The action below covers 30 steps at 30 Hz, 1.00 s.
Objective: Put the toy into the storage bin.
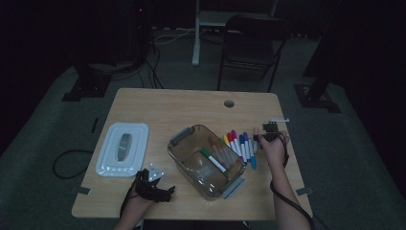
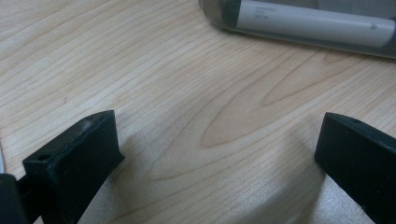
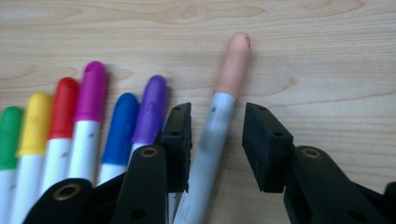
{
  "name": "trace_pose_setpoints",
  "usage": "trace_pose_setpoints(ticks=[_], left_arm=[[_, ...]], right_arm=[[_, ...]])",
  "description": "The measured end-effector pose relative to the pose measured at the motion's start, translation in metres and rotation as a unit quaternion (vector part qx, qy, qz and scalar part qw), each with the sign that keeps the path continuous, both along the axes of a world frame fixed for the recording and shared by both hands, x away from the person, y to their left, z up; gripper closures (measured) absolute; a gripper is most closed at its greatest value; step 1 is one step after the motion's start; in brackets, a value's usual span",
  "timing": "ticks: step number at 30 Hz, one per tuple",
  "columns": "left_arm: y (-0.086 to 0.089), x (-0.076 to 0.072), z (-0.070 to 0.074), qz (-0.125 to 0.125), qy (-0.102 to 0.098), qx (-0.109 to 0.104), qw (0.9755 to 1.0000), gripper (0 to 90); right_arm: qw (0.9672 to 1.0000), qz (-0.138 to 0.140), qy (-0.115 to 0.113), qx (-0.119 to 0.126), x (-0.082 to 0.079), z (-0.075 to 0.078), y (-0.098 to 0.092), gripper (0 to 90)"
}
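A row of coloured markers (image 1: 242,146) lies on the wooden table, right of a clear brown container (image 1: 191,129). In the right gripper view I see green, yellow, red, magenta, blue and purple caps (image 3: 93,91). My right gripper (image 3: 217,112) is down over the row's right end, its jaws either side of a peach-capped marker (image 3: 233,60) with a small gap on each side. From above, that gripper (image 1: 265,135) is at the row's far right. A green-capped marker (image 1: 213,159) lies inside the container. My left gripper (image 2: 215,140) rests open on bare wood by the container's near-left corner (image 1: 160,190).
A white lid (image 1: 122,148) lies flat at the table's left. A cable hole (image 1: 229,103) sits near the far edge. Beyond the table stand a dark chair (image 1: 249,43) and a white desk leg (image 1: 196,33), with cables on the floor.
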<state>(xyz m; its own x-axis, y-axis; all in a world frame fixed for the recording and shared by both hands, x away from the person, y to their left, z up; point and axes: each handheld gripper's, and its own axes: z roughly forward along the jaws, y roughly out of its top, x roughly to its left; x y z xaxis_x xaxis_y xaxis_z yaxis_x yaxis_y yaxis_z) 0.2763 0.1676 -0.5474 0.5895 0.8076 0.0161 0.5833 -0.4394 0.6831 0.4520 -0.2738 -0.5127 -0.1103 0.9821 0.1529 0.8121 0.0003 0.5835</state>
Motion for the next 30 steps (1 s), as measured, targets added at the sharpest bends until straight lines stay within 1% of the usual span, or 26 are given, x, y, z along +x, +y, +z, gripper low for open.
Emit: trace_pose_setpoints(ticks=[2,4,5,6,8,9,10,12,13,14,15,18,19,20,21,22,23,24,25,26,27,28,29,30], left_arm=[[0.0,0.0,0.0,0.0,0.0,0.0,1.0,0.6],[0.0,0.0,0.0,0.0,0.0,0.0,1.0,0.6],[0.0,0.0,0.0,0.0,0.0,0.0,1.0,0.6],[0.0,0.0,0.0,0.0,0.0,0.0,1.0,0.6],[0.0,0.0,0.0,0.0,0.0,0.0,1.0,0.6],[0.0,0.0,0.0,0.0,0.0,0.0,1.0,0.6],[0.0,0.0,0.0,0.0,0.0,0.0,1.0,0.6],[0.0,0.0,0.0,0.0,0.0,0.0,1.0,0.6],[0.0,0.0,0.0,0.0,0.0,0.001,1.0,0.6],[0.0,0.0,0.0,0.0,0.0,0.001,1.0,0.6],[0.0,0.0,0.0,0.0,0.0,0.0,1.0,0.6],[0.0,0.0,0.0,0.0,0.0,0.0,1.0,0.6],[0.0,0.0,0.0,0.0,0.0,0.0,1.0,0.6],[0.0,0.0,0.0,0.0,0.0,0.0,1.0,0.6],[0.0,0.0,0.0,0.0,0.0,0.0,1.0,0.6],[0.0,0.0,0.0,0.0,0.0,0.0,1.0,0.6],[0.0,0.0,0.0,0.0,0.0,0.0,1.0,0.6],[0.0,0.0,0.0,0.0,0.0,0.0,1.0,0.6],[0.0,0.0,0.0,0.0,0.001,0.0,1.0,0.6],[0.0,0.0,0.0,0.0,0.001,-0.001,1.0,0.6],[0.0,0.0,0.0,0.0,0.0,0.0,1.0,0.6],[0.0,0.0,0.0,0.0,0.0,0.0,1.0,0.6],[0.0,0.0,0.0,0.0,0.0,0.0,1.0,0.6],[0.0,0.0,0.0,0.0,0.0,0.0,1.0,0.6]], right_arm=[[0.9999,-0.002,0.002,-0.01,0.004,-0.001,0.001,64.2],[0.9998,-0.004,0.01,-0.017,0.007,-0.002,0.002,66.8],[0.9996,-0.006,0.011,-0.023,0.008,-0.003,0.002,69.3],[0.9996,-0.008,0.015,-0.022,0.009,-0.004,0.002,69.8],[0.9993,-0.011,0.021,-0.029,0.009,-0.005,0.001,72.3],[0.9993,-0.011,0.021,-0.029,0.009,-0.005,0.001,72.3],[0.9992,-0.015,0.026,-0.025,0.009,-0.008,-0.001,73.7],[0.9992,-0.014,0.025,-0.026,0.009,-0.009,-0.002,75.4],[0.9991,-0.021,0.022,-0.028,0.007,-0.01,-0.004,76.2],[0.9991,-0.021,0.022,-0.028,0.007,-0.01,-0.004,76.2],[0.9993,-0.021,0.021,-0.021,0.007,-0.01,-0.007,76.4],[0.9993,-0.024,0.022,-0.017,0.006,-0.01,-0.009,76.6],[0.9994,-0.026,0.019,-0.01,0.005,-0.009,-0.01,76.5],[0.9994,-0.026,0.019,-0.01,0.005,-0.009,-0.01,76.5],[0.9995,-0.027,0.016,-0.004,0.003,-0.004,-0.011,76.6],[0.9995,-0.027,0.016,-0.004,0.003,-0.004,-0.011,76.6],[0.9997,-0.023,0.012,-0.001,0.0,0.002,-0.011,76.6],[0.9997,-0.023,0.012,-0.001,0.0,0.002,-0.011,76.6],[0.9998,-0.018,0.007,0.003,-0.003,0.009,-0.01,76.5],[0.9998,-0.018,0.007,0.003,-0.003,0.009,-0.01,76.5],[0.9998,-0.016,0.006,0.008,-0.006,0.014,-0.009,76.6],[0.9999,-0.01,0.003,0.011,-0.008,0.018,-0.008,76.6],[0.9998,0.001,-0.007,0.017,-0.013,0.028,-0.005,76.6],[0.9998,0.001,-0.007,0.017,-0.013,0.028,-0.005,76.6]])
